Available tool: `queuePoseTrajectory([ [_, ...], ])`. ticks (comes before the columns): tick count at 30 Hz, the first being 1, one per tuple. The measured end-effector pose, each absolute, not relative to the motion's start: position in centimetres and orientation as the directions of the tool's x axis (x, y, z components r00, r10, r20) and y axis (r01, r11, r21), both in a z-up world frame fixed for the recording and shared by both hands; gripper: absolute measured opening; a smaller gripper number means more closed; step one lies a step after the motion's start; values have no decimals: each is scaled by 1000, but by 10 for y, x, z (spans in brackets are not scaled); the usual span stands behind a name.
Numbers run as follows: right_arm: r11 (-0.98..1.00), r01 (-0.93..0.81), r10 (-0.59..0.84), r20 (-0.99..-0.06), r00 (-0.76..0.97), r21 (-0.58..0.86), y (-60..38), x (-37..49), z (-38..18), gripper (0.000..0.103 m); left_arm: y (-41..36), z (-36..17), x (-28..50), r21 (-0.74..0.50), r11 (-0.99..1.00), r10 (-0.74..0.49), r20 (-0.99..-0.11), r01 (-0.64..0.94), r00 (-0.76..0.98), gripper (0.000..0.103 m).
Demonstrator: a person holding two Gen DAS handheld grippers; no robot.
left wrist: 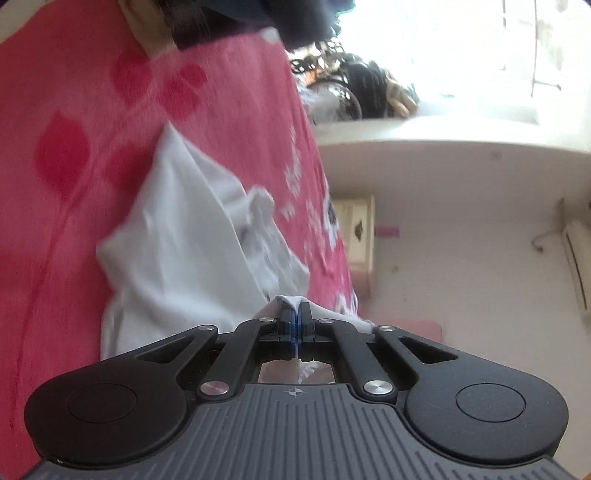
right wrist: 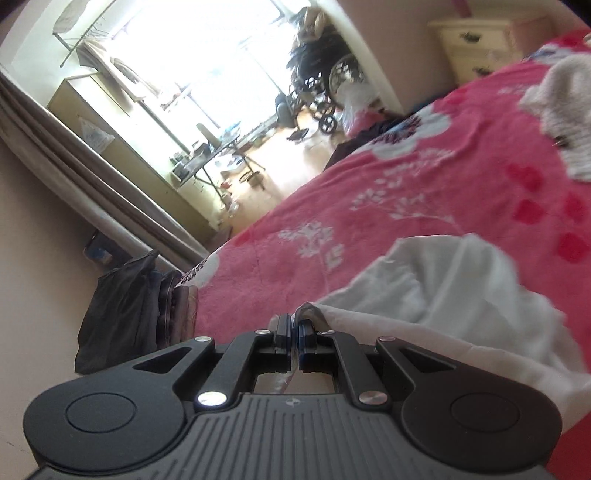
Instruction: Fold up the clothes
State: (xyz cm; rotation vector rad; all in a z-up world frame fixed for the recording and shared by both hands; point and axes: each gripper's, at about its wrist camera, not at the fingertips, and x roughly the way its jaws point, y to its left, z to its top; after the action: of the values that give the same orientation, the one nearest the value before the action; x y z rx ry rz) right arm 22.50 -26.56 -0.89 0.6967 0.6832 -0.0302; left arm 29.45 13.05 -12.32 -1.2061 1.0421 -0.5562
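Observation:
A white garment (left wrist: 184,236) lies crumpled on a pink flowered bedspread (left wrist: 66,110). My left gripper (left wrist: 295,308) is shut on one edge of it, a fold of white cloth pinched between the pads. In the right wrist view the same white garment (right wrist: 443,280) trails off to the right over the bedspread (right wrist: 406,192). My right gripper (right wrist: 294,321) is shut on another bunched edge of that cloth. Both views are rolled steeply and blurred by motion.
A beige knitted piece (right wrist: 565,110) lies farther up the bed. A cream nightstand (right wrist: 476,40) stands by the bed's far end. A wheelchair (right wrist: 325,85) and a cluttered folding table (right wrist: 221,147) stand near the bright window. Dark clothes (right wrist: 122,314) hang beside the bed. A dark-clothed person (left wrist: 229,22) is at the bed's edge.

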Motion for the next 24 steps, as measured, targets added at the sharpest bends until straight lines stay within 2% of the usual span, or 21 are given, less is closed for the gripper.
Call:
queuePoseTrajectory([
  [10,739,266,280,-642,714,619,-262,330,-95,5,148,-192,341,-937,277,-786,-349,-214,510,0],
  [14,719,256,339,-647,683,646,-259,352,-125,5,154,-211,344,-948,232,-787,-314,-217,530,1],
  [15,696,256,368,-640,674,670,-260,357,-133,8,156,-214,344,-953,209,-788,-298,-221,539,4],
  [17,573,292,452,-592,668,766,-270,364,-153,12,160,-219,343,-960,163,-787,-265,-228,556,23],
  [19,418,317,514,-509,690,851,-284,365,-169,24,164,-217,341,-968,132,-783,-234,-214,576,35],
  [20,340,317,536,-459,708,885,-290,364,-175,35,166,-216,340,-971,120,-779,-220,-205,587,38],
  [21,278,307,540,-412,734,910,-295,361,-177,41,168,-214,339,-975,108,-775,-206,-196,598,40],
  [23,171,272,543,-321,776,947,-302,354,-178,45,173,-211,337,-980,83,-764,-178,-179,621,51],
  [24,157,259,543,-302,783,953,-304,351,-175,49,176,-211,334,-982,67,-751,-165,-175,639,53],
])
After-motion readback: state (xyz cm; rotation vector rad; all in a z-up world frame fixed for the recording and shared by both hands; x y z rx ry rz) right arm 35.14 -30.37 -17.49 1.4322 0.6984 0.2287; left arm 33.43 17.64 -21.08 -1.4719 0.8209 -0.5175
